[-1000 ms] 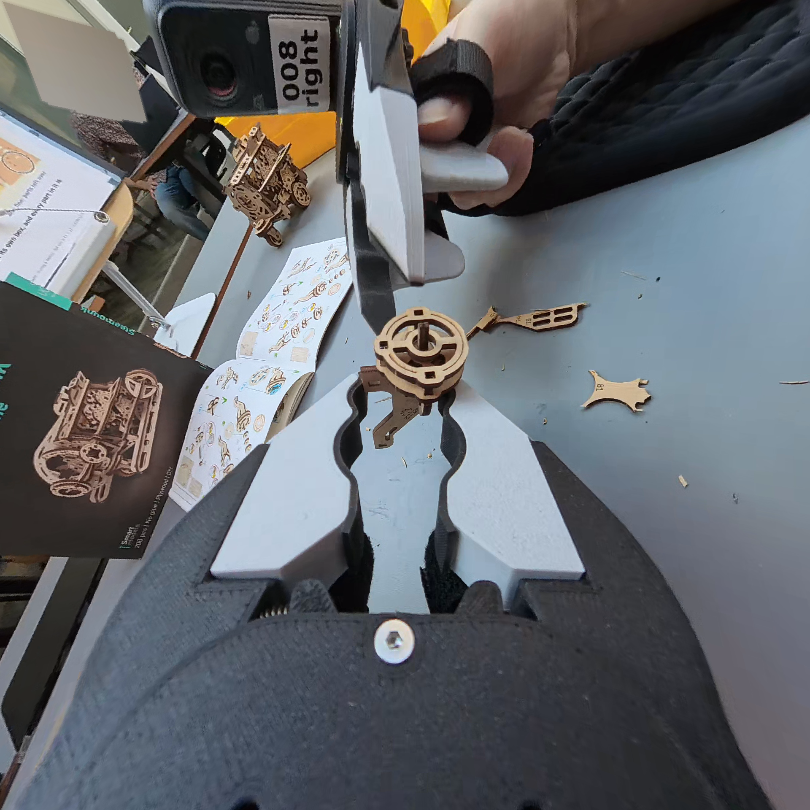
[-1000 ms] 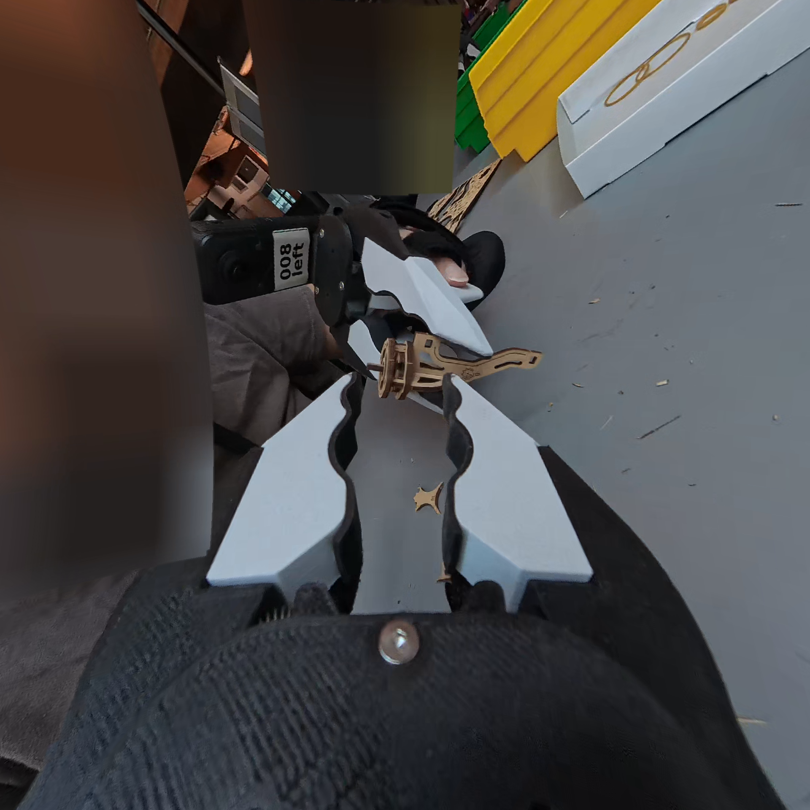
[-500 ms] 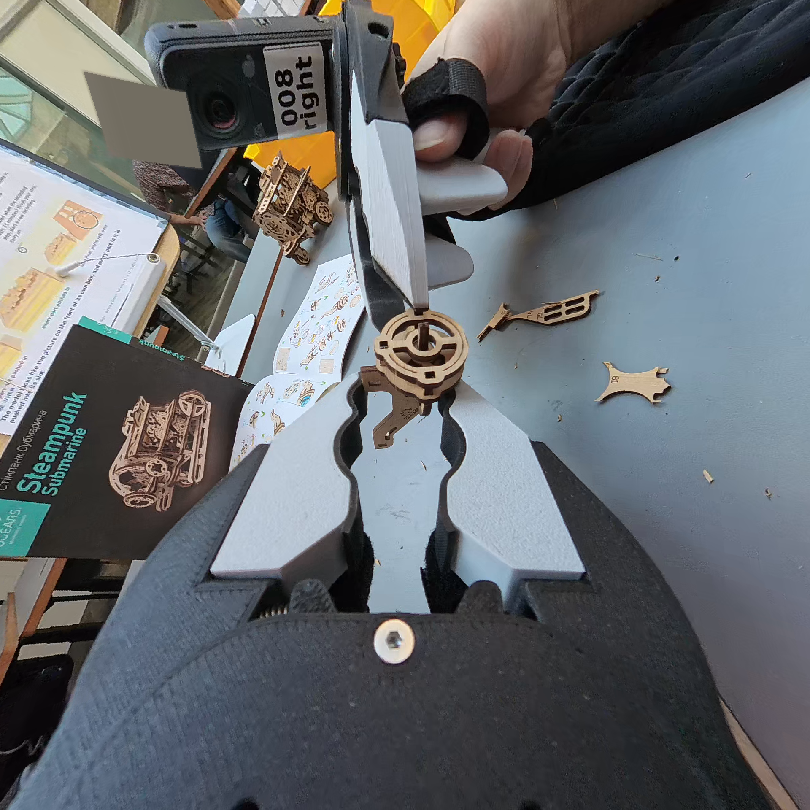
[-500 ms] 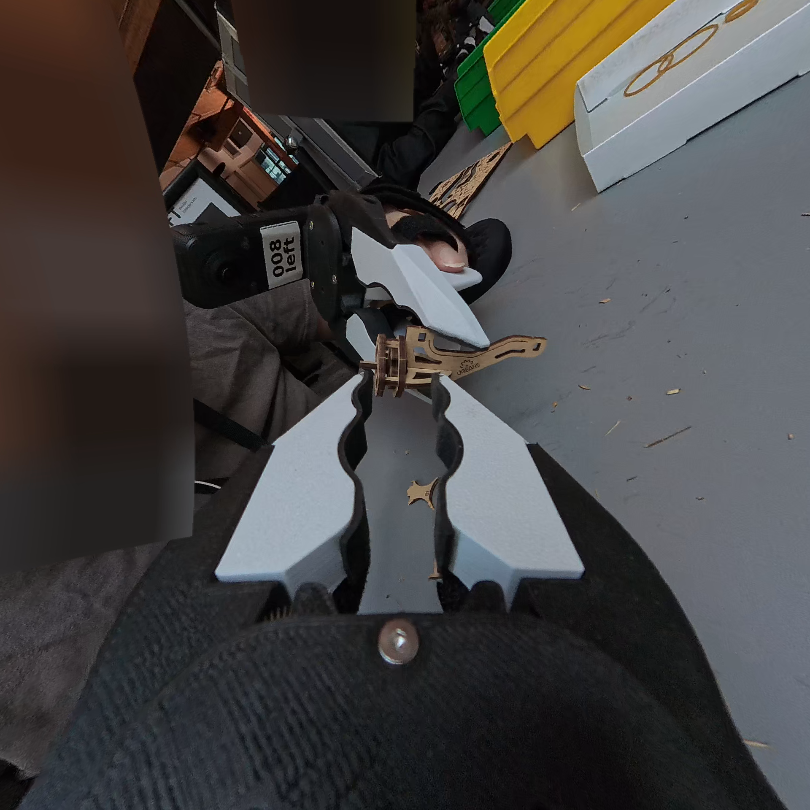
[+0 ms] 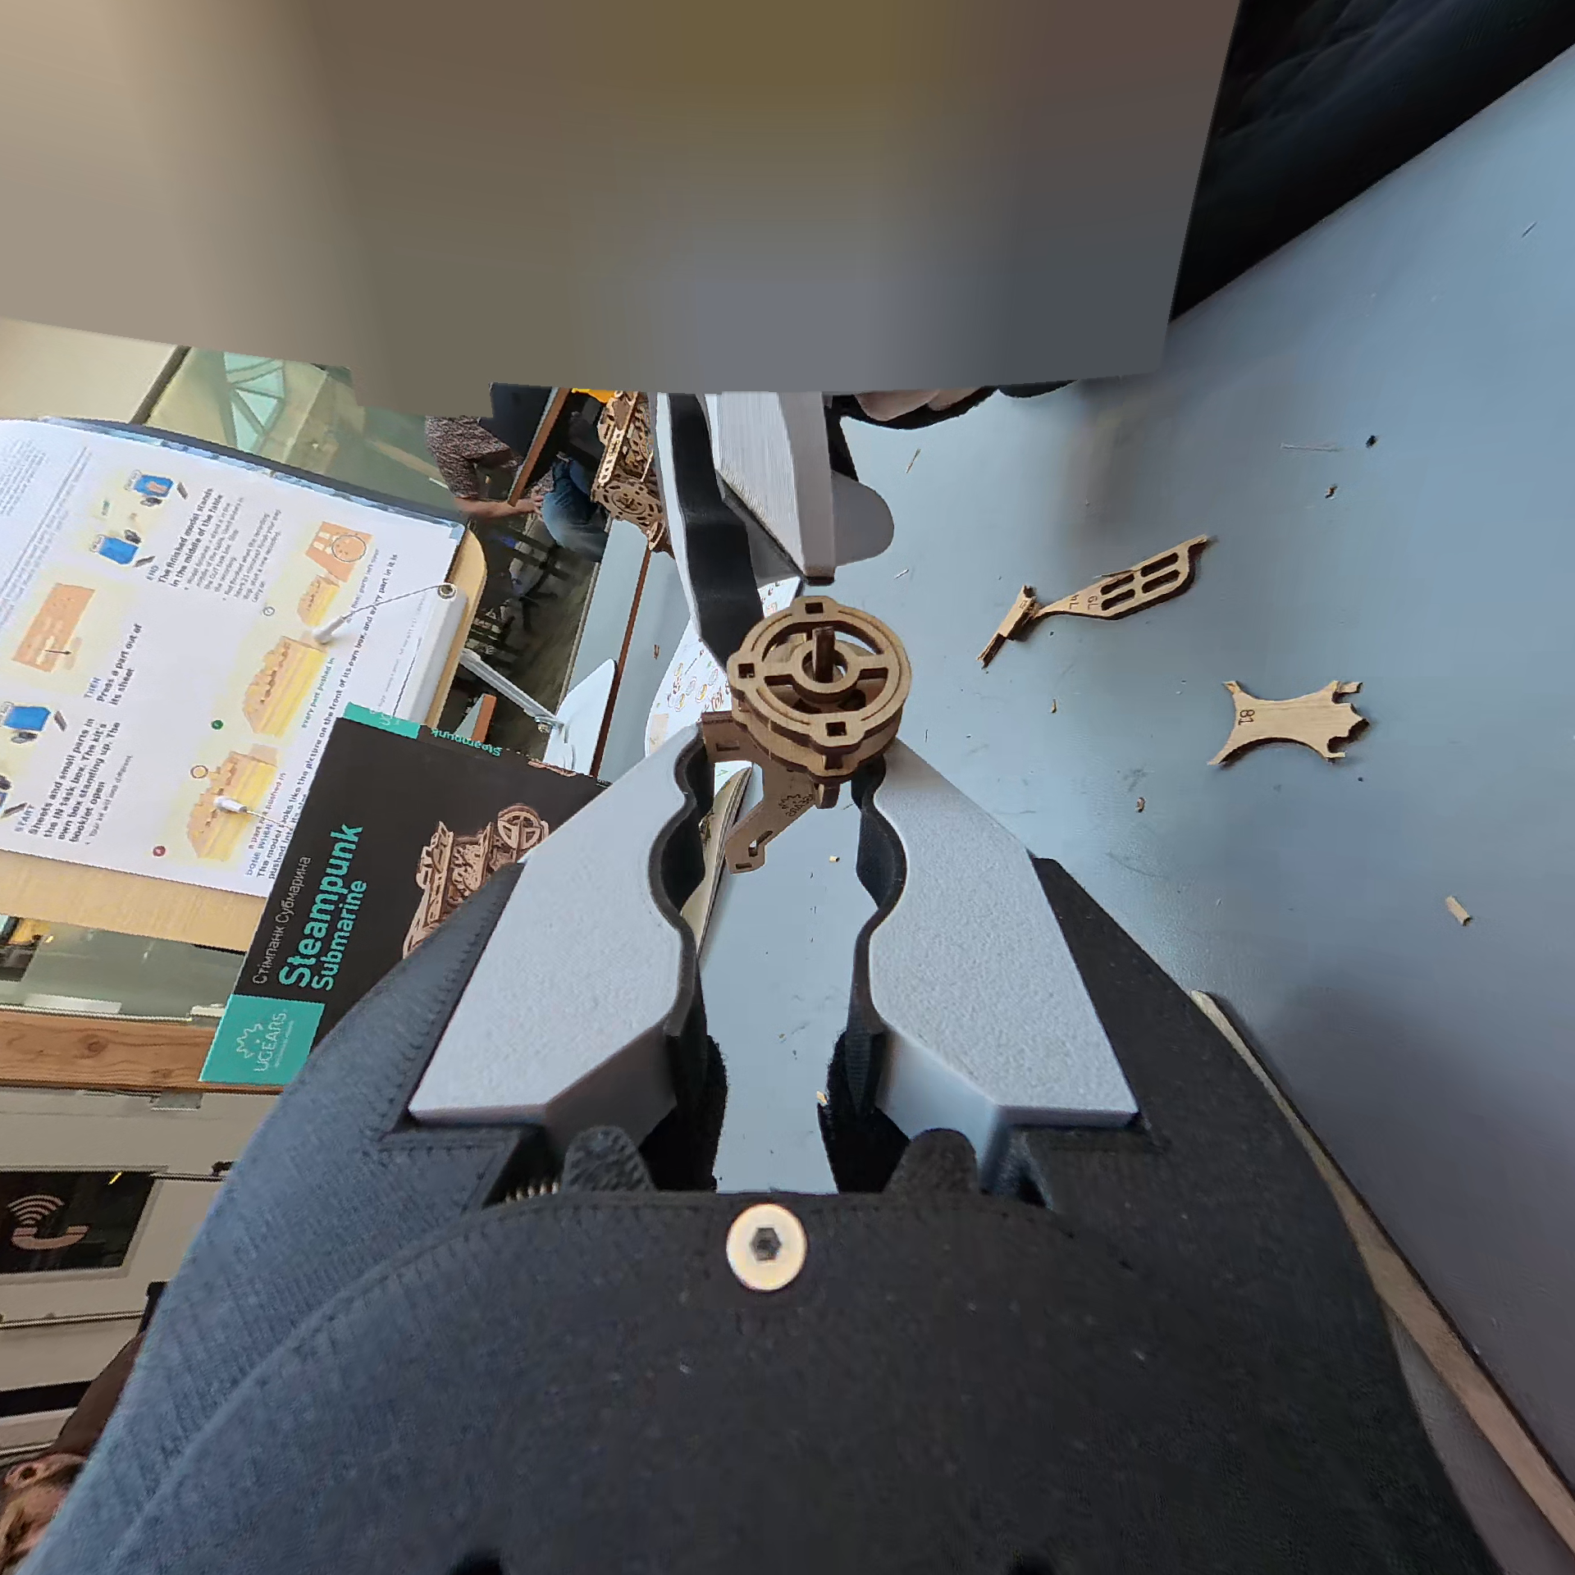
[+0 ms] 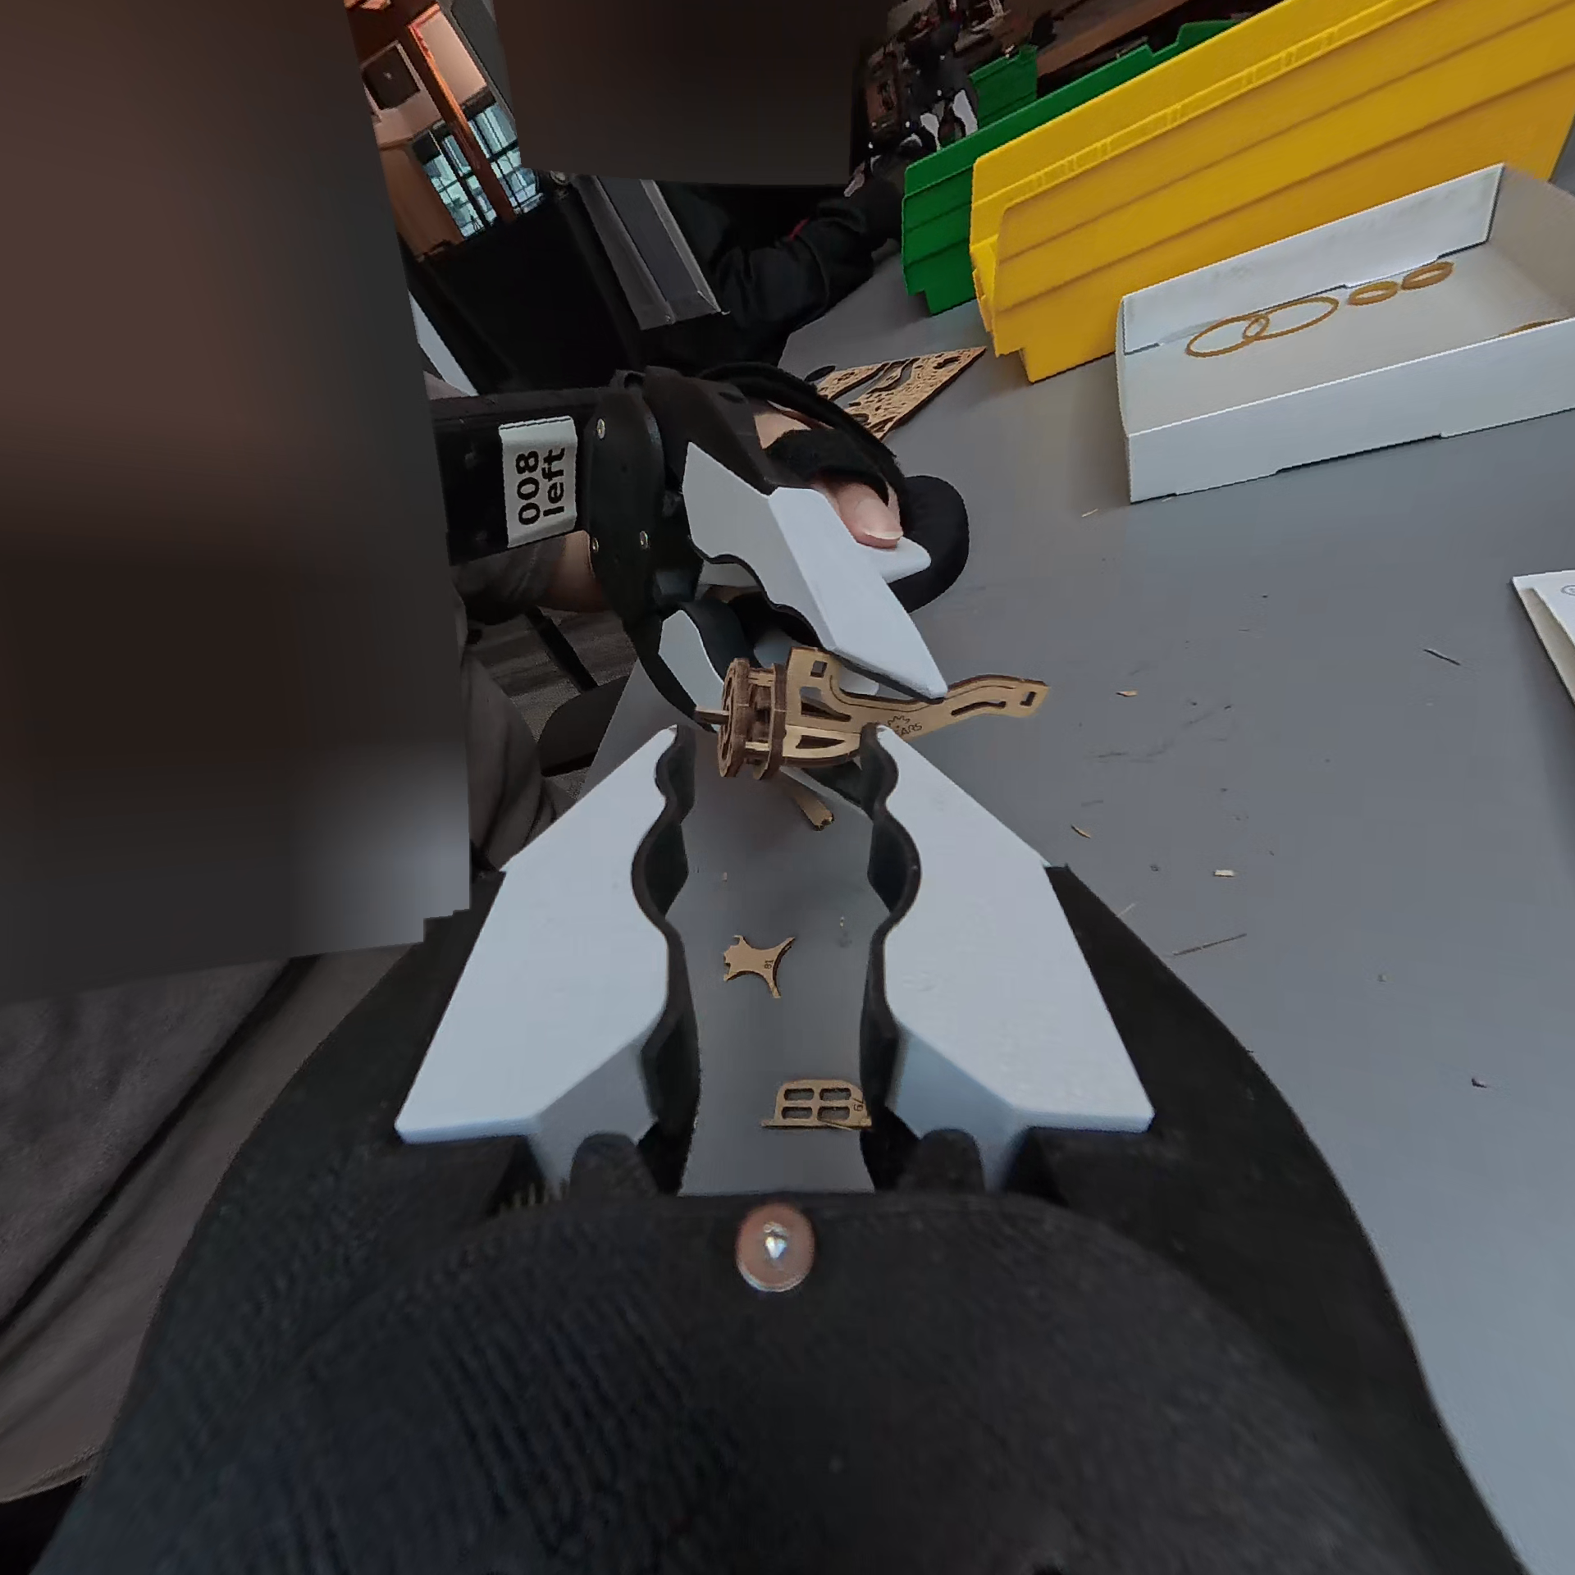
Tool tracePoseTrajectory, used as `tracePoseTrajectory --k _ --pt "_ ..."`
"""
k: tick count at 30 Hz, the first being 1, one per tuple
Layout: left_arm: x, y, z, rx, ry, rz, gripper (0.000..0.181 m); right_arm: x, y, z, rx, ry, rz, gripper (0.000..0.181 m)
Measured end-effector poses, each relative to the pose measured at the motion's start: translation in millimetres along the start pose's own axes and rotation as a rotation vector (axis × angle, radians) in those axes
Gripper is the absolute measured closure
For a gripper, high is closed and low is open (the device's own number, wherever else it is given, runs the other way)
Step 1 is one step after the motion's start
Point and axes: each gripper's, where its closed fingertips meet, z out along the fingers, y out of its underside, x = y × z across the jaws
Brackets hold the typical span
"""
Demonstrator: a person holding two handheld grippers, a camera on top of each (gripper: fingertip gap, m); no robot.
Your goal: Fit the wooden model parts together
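a hobby workshop: grey worktable [image 6: 1278, 682] with yellow and green parts bins [image 6: 1193, 170], kit box [image 5: 358, 895], instruction sheet [image 5: 170, 639].

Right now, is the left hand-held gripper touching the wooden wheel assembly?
Touching. The left wrist view shows the left hand-held gripper with both fingertips pressed against opposite sides of the wooden wheel assembly, with no gap visible on either side.

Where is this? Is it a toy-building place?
Probably a hobby or workshop room. Loose wooden parts lie on a grey table, a model kit box leans nearby, and yellow and green storage bins line the back.
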Motion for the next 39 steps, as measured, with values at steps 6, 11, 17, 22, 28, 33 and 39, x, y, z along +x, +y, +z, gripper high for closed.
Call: tracePoseTrajectory --k 6,11,17,22,28,33,39 --pt "-0.8 0.6 0.5 0.001 0.002 -0.020 0.150 4.4 5.2 6.0 -0.007 -0.003 0.079 0.141" --pt "0.6 0.5 1.1 0.000 0.006 -0.018 0.150 4.3 3.9 6.6 0.014 -0.028 0.121 0.140" --pt "3.0 3.1 2.5 -0.015 0.020 -0.019 0.150 5.8 3.2 5.1 0.019 -0.026 0.117 0.140" --pt "7.8 8.0 4.8 -0.036 0.059 -0.045 0.150 11.5 -0.9 -1.0 0.039 0.008 0.084 0.141" --pt "8.1 7.3 4.7 -0.029 0.064 -0.055 0.150 13.2 -0.9 0.0 0.058 -0.010 0.129 0.137" --pt "7.8 9.0 5.5 -0.038 0.058 -0.046 0.150 14.7 6.8 4.7 0.032 -0.035 0.217 0.128" --pt "5.5 8.1 4.8 -0.033 0.043 -0.042 0.150 9.0 13.5 6.0 -0.005 -0.089 0.252 0.140"
